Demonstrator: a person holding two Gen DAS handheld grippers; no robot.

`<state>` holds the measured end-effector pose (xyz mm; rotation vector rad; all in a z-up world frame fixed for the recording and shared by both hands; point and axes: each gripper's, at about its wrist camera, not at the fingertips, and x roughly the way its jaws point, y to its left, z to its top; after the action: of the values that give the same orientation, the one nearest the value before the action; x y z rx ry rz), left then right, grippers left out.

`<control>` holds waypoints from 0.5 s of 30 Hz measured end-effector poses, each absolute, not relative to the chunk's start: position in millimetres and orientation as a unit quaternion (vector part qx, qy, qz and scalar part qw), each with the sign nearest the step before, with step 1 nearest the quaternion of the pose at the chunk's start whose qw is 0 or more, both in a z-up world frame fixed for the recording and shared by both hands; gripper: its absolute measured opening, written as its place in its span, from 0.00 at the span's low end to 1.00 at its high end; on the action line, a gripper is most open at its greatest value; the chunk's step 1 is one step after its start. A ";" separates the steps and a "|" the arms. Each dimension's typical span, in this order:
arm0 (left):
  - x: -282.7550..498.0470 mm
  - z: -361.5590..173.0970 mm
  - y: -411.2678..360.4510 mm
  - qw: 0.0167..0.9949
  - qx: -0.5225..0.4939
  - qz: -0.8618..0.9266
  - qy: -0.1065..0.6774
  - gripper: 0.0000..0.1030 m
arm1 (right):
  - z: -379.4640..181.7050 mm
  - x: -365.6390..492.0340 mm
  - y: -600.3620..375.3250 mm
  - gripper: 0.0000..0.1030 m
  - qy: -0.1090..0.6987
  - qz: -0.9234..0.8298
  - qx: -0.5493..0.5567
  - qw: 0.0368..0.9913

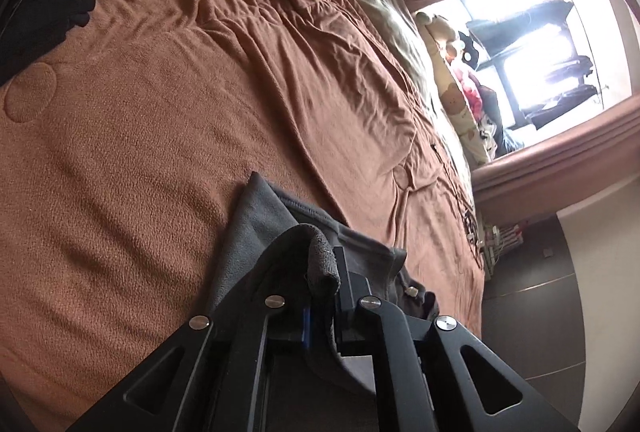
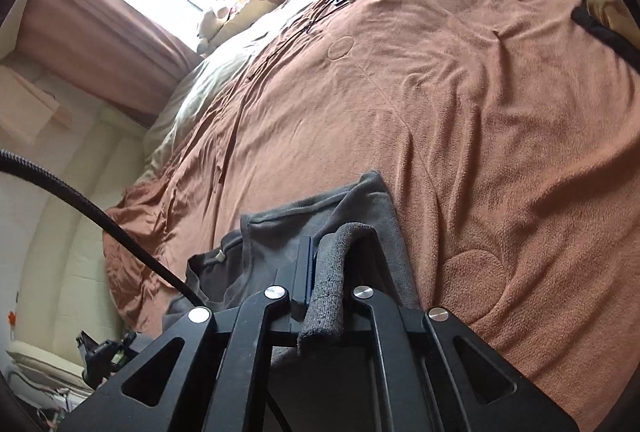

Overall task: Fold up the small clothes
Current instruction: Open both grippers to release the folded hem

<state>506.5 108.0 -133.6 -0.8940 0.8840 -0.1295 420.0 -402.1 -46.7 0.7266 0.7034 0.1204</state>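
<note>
In the left wrist view, a dark garment (image 1: 36,16) lies at the far left edge of the bed (image 1: 120,160), which is covered by a brown fleece blanket (image 1: 168,104) rumpled into folds toward the top. Lower and toward the middle, a small grey garment (image 1: 256,224) rests on the blanket. The left hand-held gripper (image 1: 326,272) sits over it with a rolled grey cuff (image 1: 320,256) draped between its fingers; the jaws stand only slightly apart, and I cannot tell whether the pads still press on the cloth. Further right, pillows (image 1: 460,104) line the bed's edge below a bright window (image 1: 540,44) with brown curtains (image 1: 560,168).

In the right wrist view, a black cable (image 2: 80,200) curves in from the left over a pale wall. The grey garment (image 2: 304,228) lies near the bed's left edge, a small white button (image 2: 220,255) showing on it. The right hand-held gripper (image 2: 326,268) has a ribbed grey fold (image 2: 332,292) hanging between its narrowly parted fingers; whether it is clamped cannot be told. To the right the blanket (image 2: 480,132) spreads fairly smooth.
</note>
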 end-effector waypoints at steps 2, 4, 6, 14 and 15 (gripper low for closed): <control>502.1 -127.2 106.5 0.816 -0.397 -0.055 0.416 0.44 | -39.6 411.6 -401.6 0.68 0.328 0.052 0.335 0.881; 495.8 -119.4 108.5 0.827 -0.380 -0.044 0.413 0.62 | -34.6 399.6 -405.5 0.76 0.316 0.047 0.332 0.887; 492.2 -113.2 110.7 0.832 -0.361 -0.044 0.418 0.65 | -33.6 390.5 -410.7 0.76 0.322 0.047 0.329 0.887; 487.4 -112.4 86.3 0.847 -0.183 -0.047 0.498 0.65 | -28.7 375.7 -398.9 0.76 0.383 0.028 0.231 0.894; 486.0 -113.2 80.9 0.849 -0.156 -0.046 0.502 0.65 | -28.1 375.4 -394.2 0.76 0.390 0.029 0.213 0.895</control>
<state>486.0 80.9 -113.2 -0.3295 1.0578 -0.0970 375.4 -394.2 -28.1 0.4412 0.8083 0.0593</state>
